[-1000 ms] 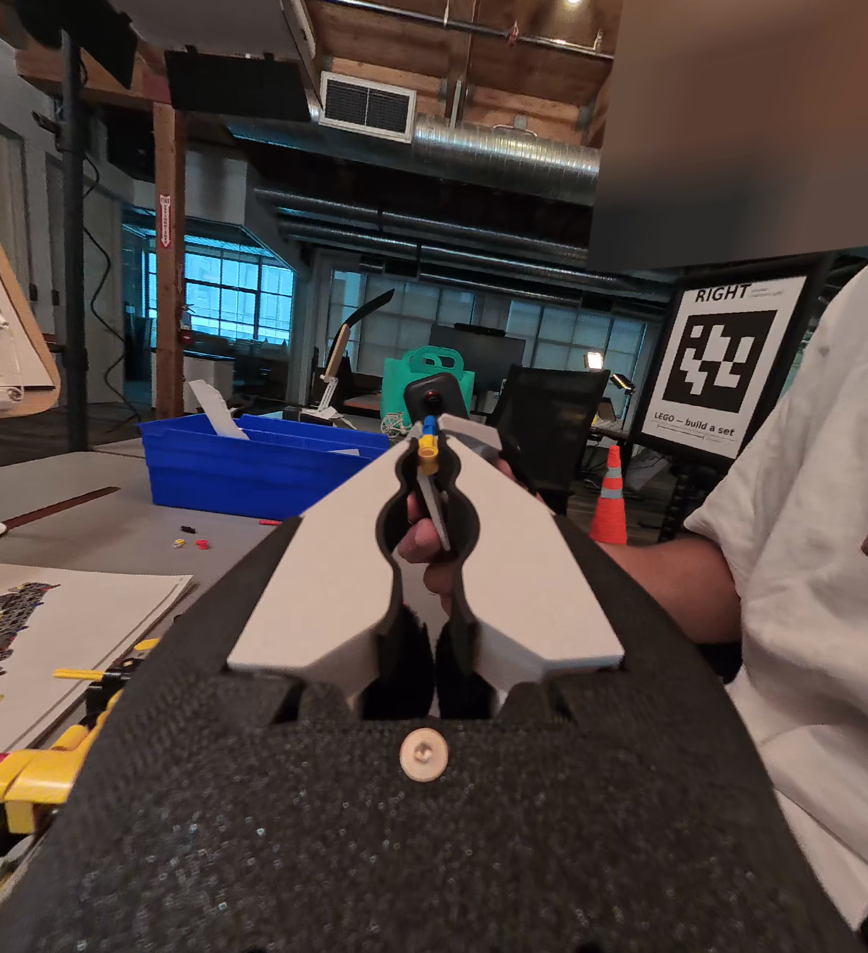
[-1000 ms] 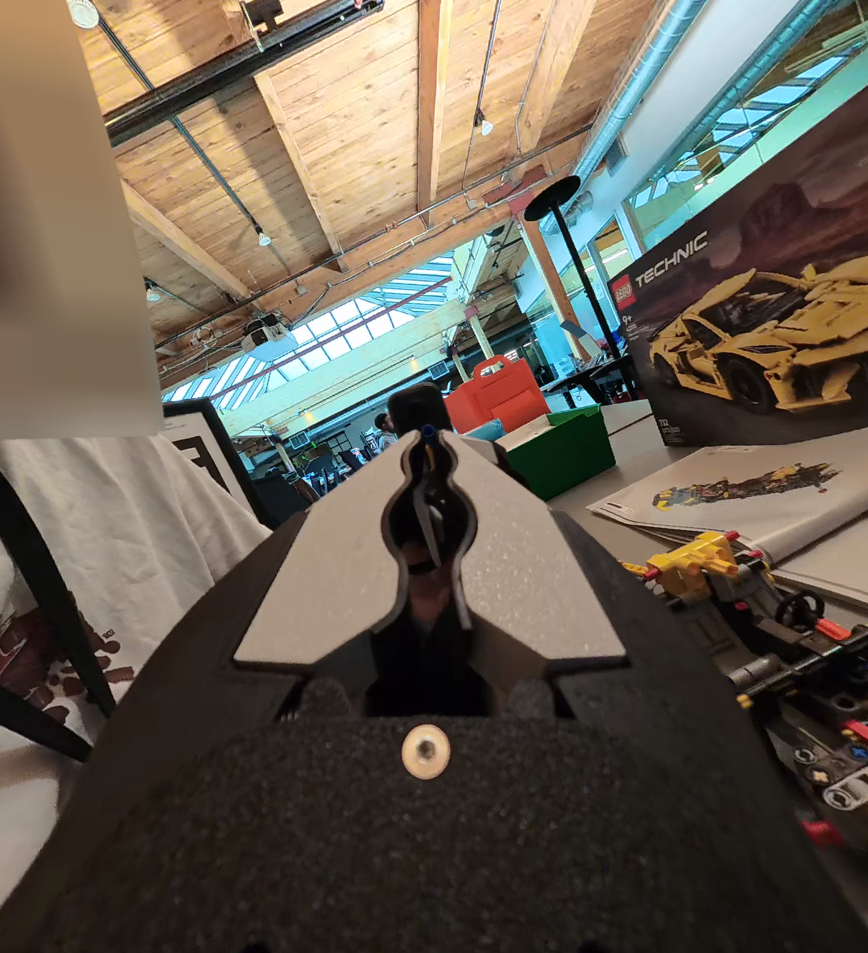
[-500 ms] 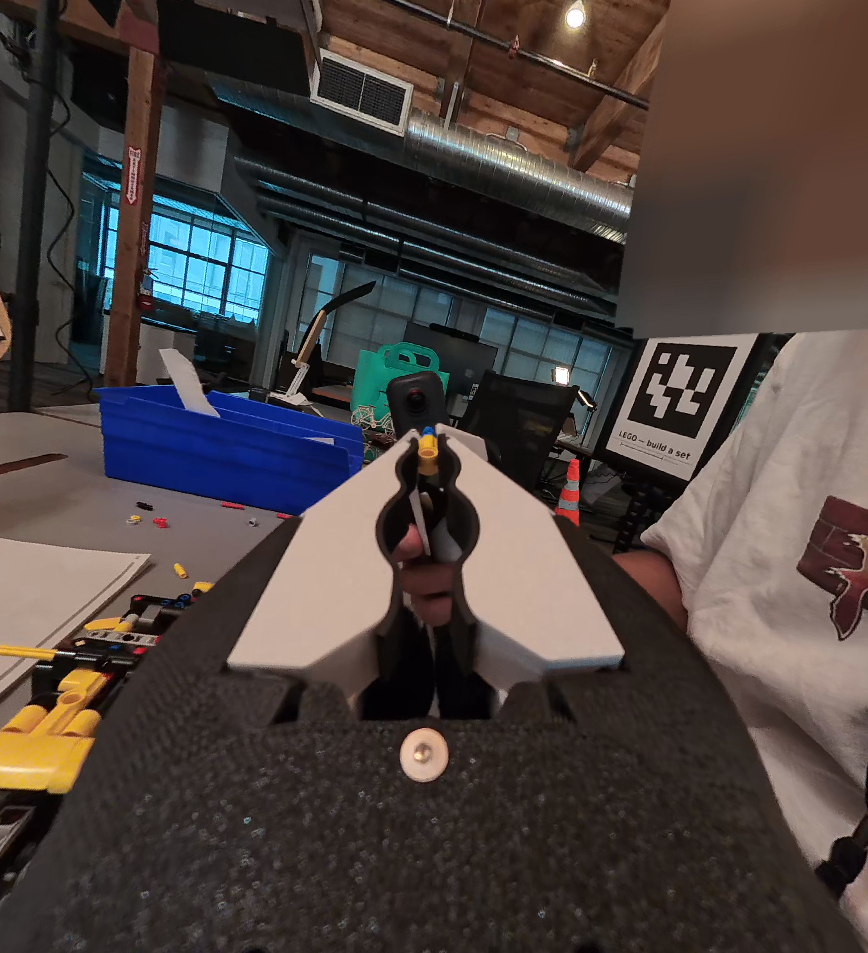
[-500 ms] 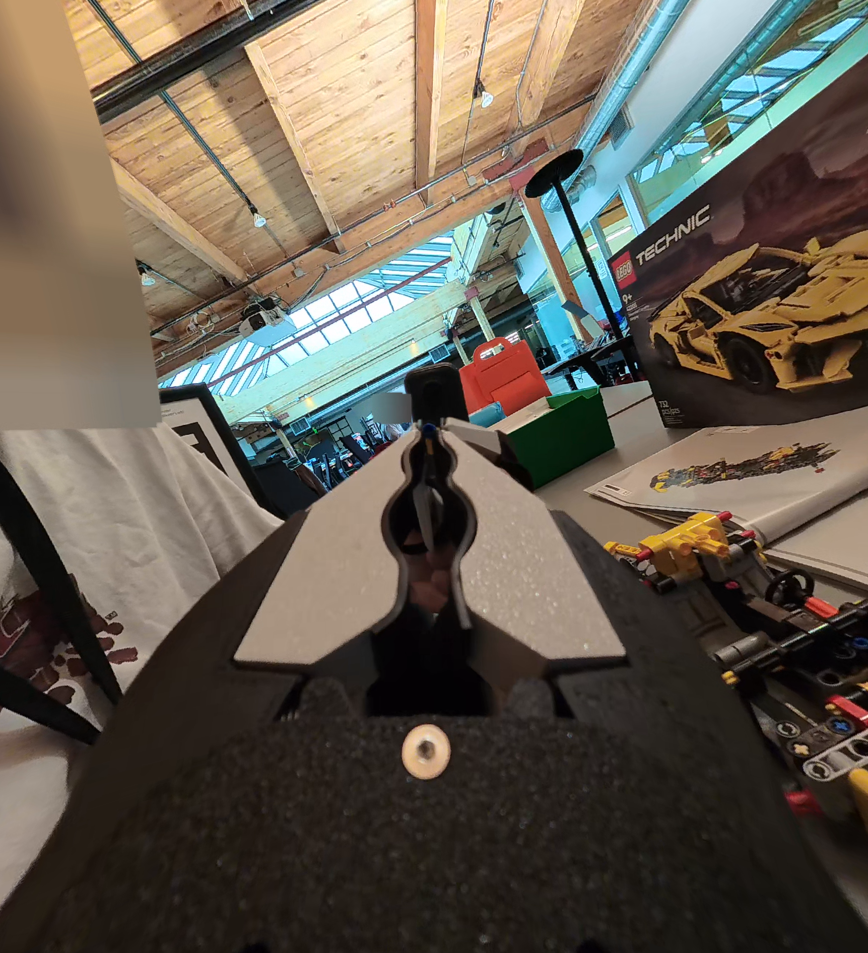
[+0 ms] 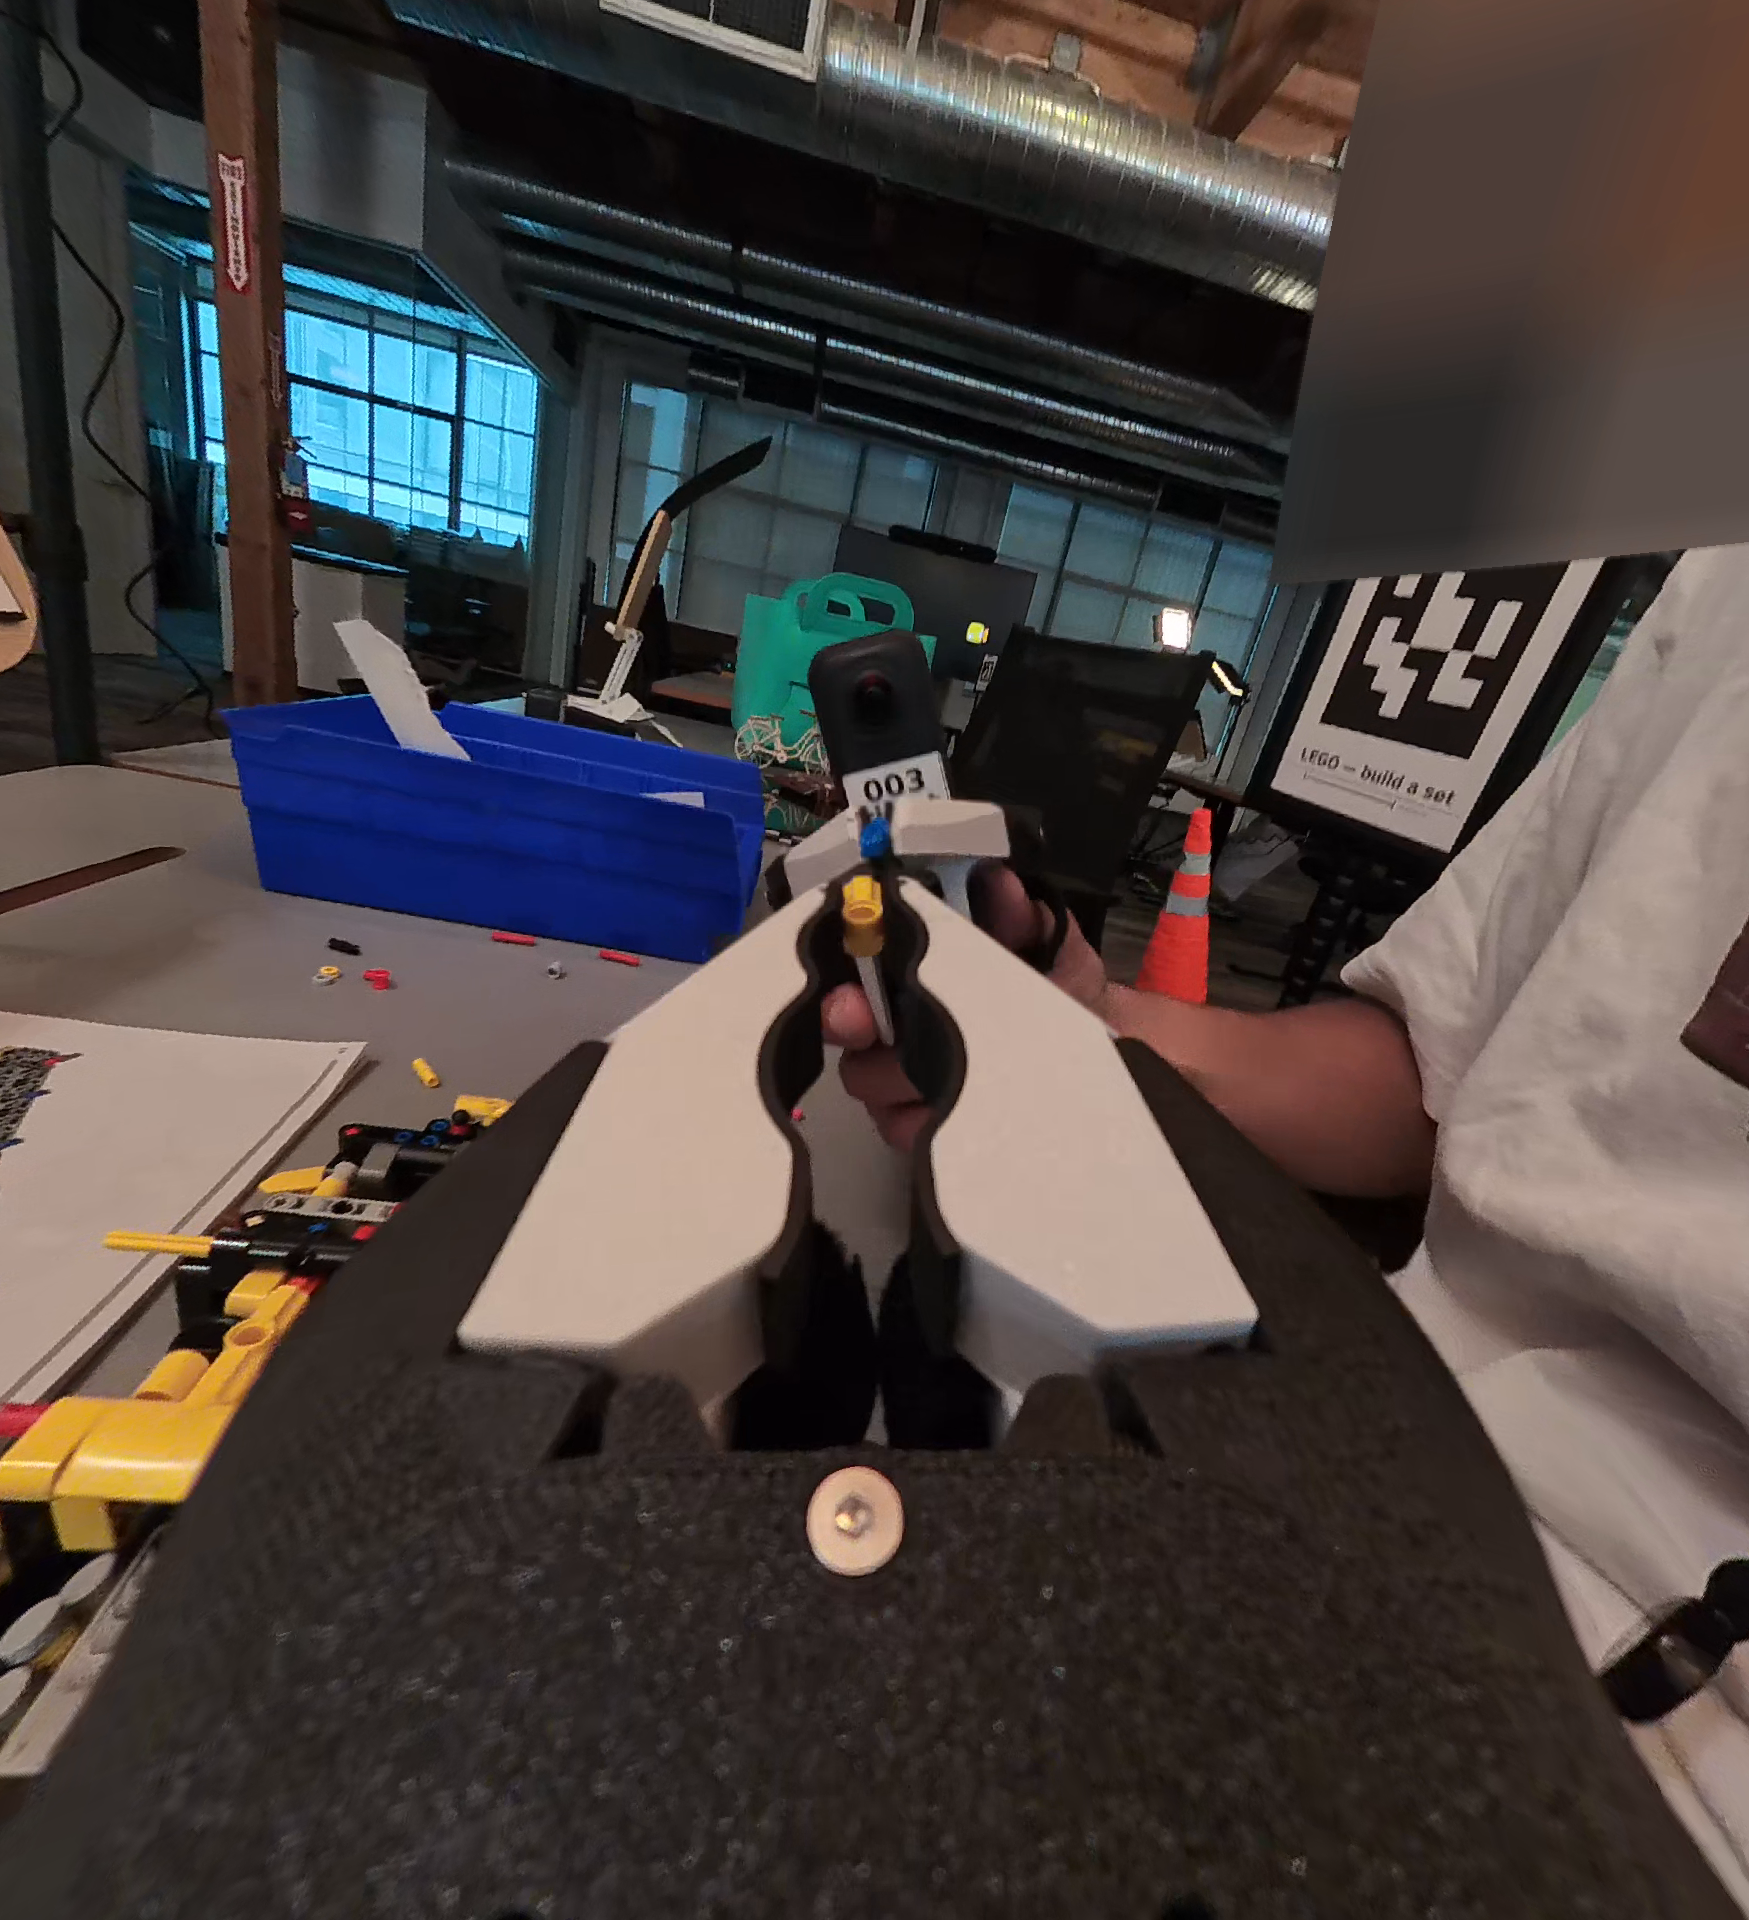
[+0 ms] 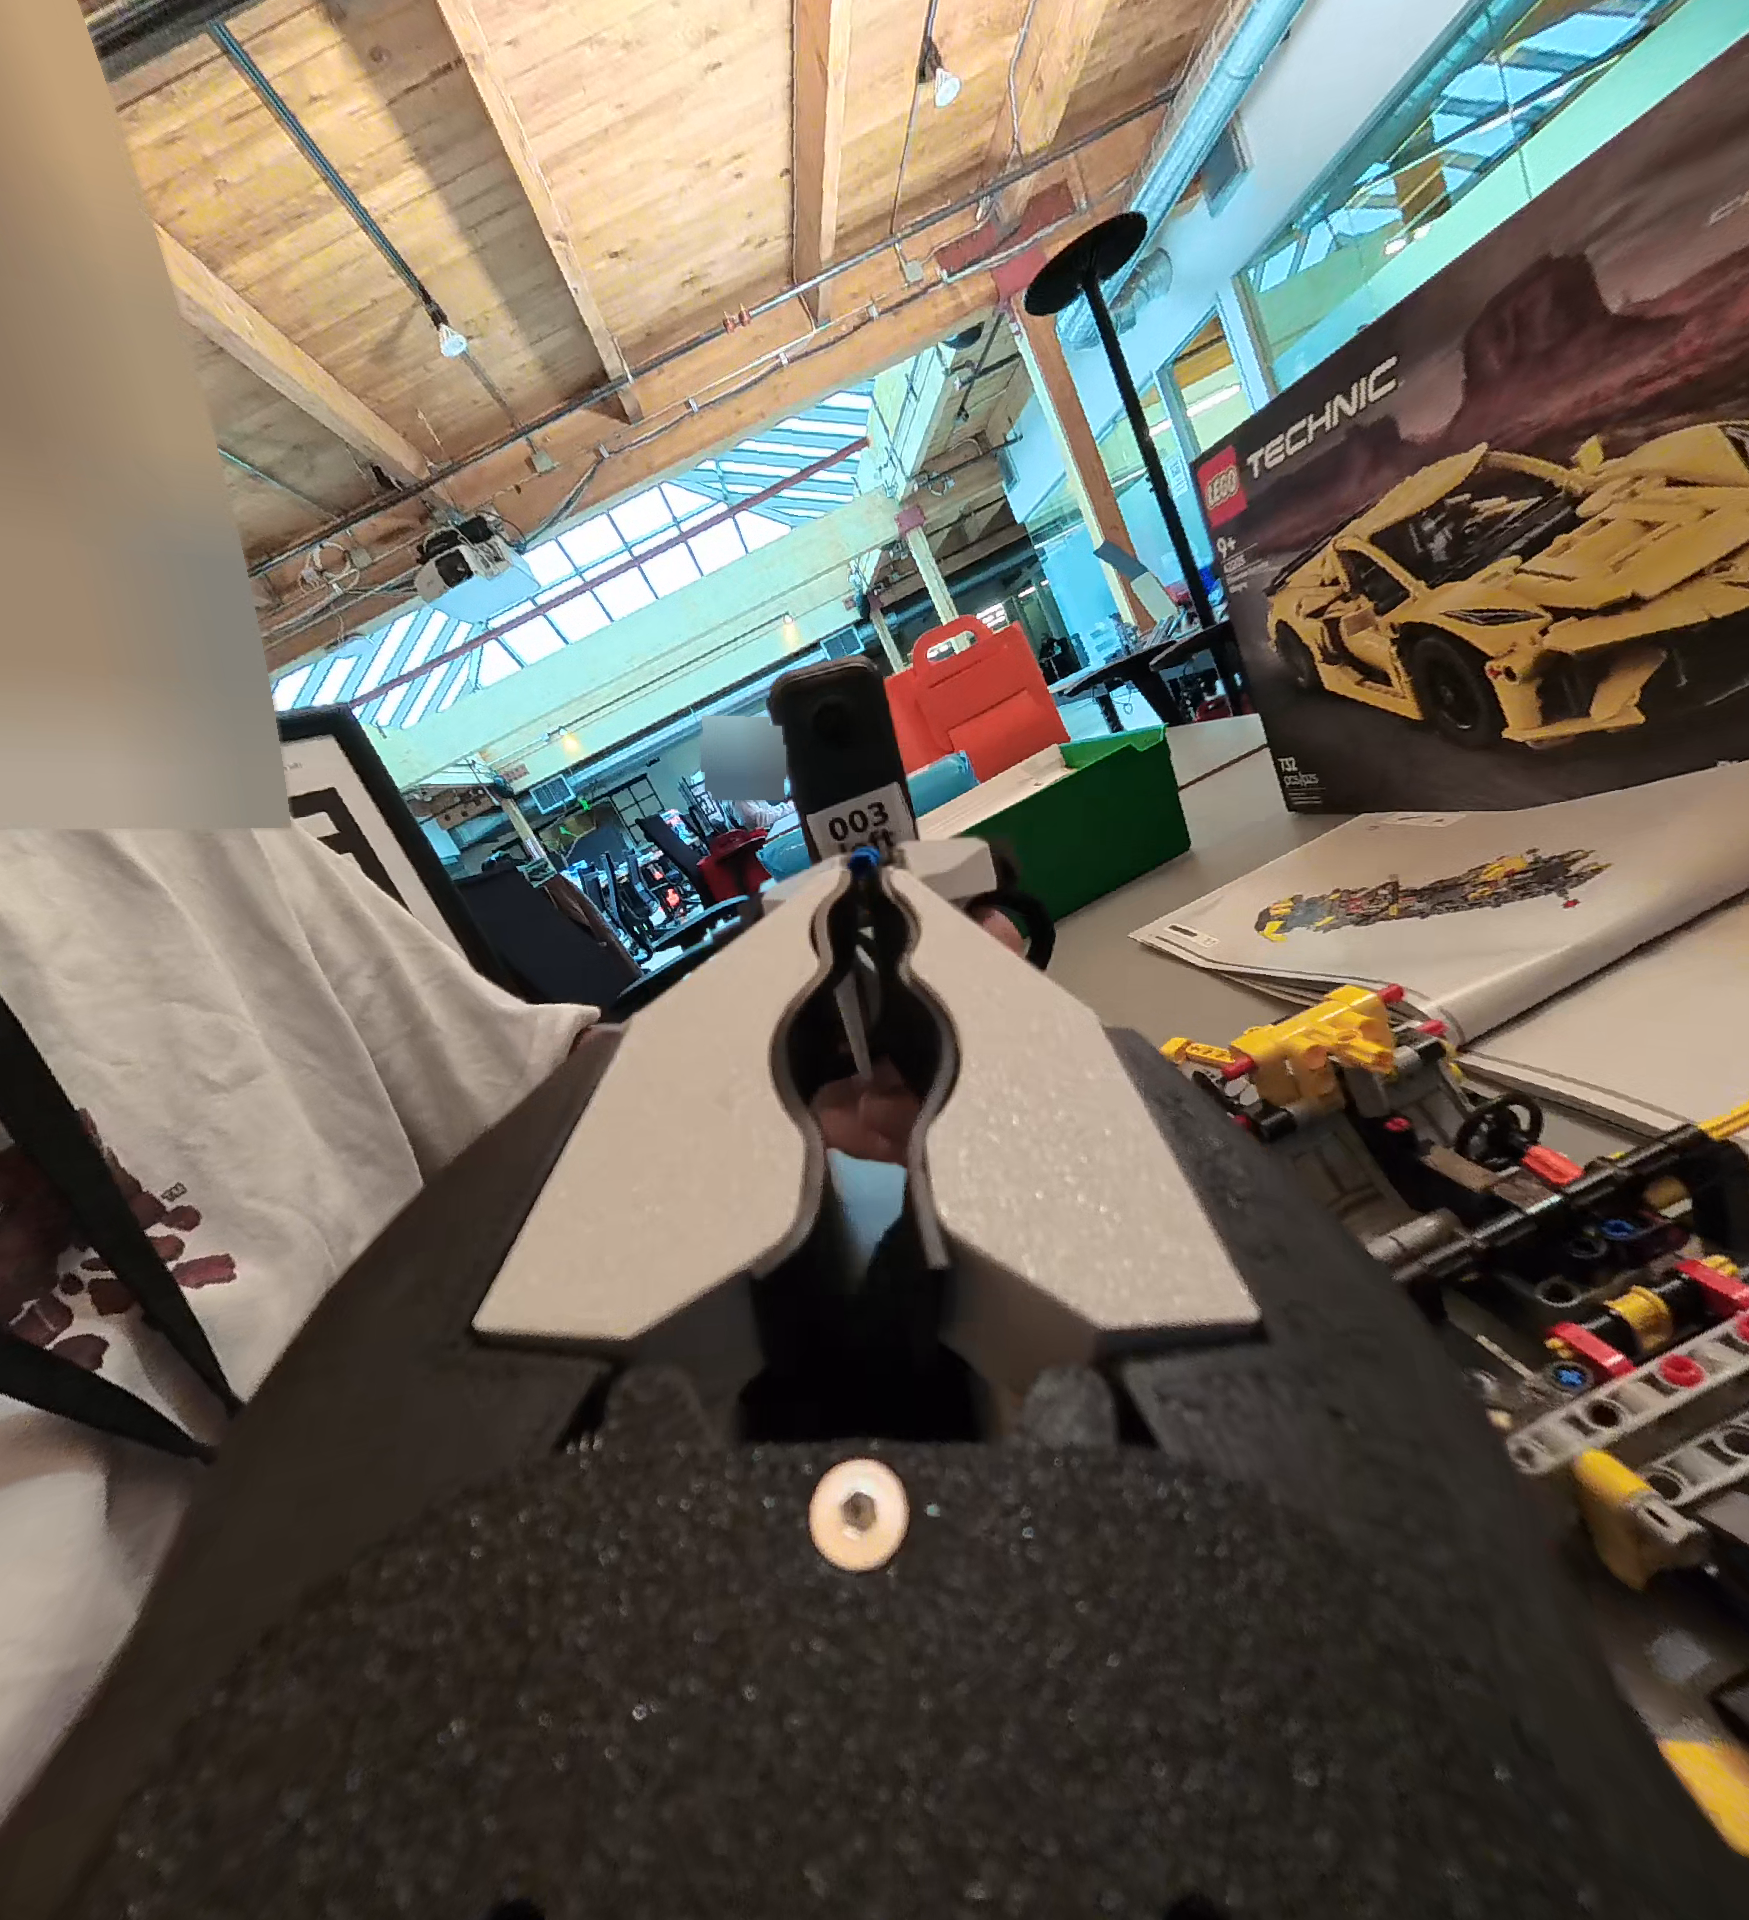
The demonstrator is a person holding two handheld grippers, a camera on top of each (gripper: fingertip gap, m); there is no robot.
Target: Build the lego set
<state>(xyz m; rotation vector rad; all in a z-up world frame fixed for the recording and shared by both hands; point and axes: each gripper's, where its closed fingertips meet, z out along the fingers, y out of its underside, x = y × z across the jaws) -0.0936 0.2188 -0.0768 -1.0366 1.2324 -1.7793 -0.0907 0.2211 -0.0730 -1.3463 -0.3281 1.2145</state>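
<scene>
My left gripper (image 5: 862,906) is shut on a small yellow connector (image 5: 862,920) at its tips. My right gripper (image 6: 862,871) is shut on a small blue pin (image 6: 859,859). The two grippers face each other tip to tip, held in the air in front of the person. In the left wrist view the right gripper (image 5: 896,844) holds the blue pin (image 5: 876,834) just above the yellow connector. I cannot tell whether pin and connector touch. The partly built yellow and black car chassis (image 5: 226,1340) lies on the table, at lower right in the right wrist view (image 6: 1535,1226).
An open instruction booklet (image 5: 122,1132) (image 6: 1452,914) lies by the chassis. A blue bin (image 5: 496,831), loose small pieces (image 5: 371,975), a green bin (image 6: 1088,831) and the set's box (image 6: 1535,582) stand on the grey table (image 5: 174,935). The person's white shirt (image 5: 1628,1039) is close. The grippers are tip to tip, or close to it.
Both views have tilted down and show more of the table and chassis. The blue pin, earlier right on top of the yellow connector, now sits slightly farther from it. Both grippers stay shut.
</scene>
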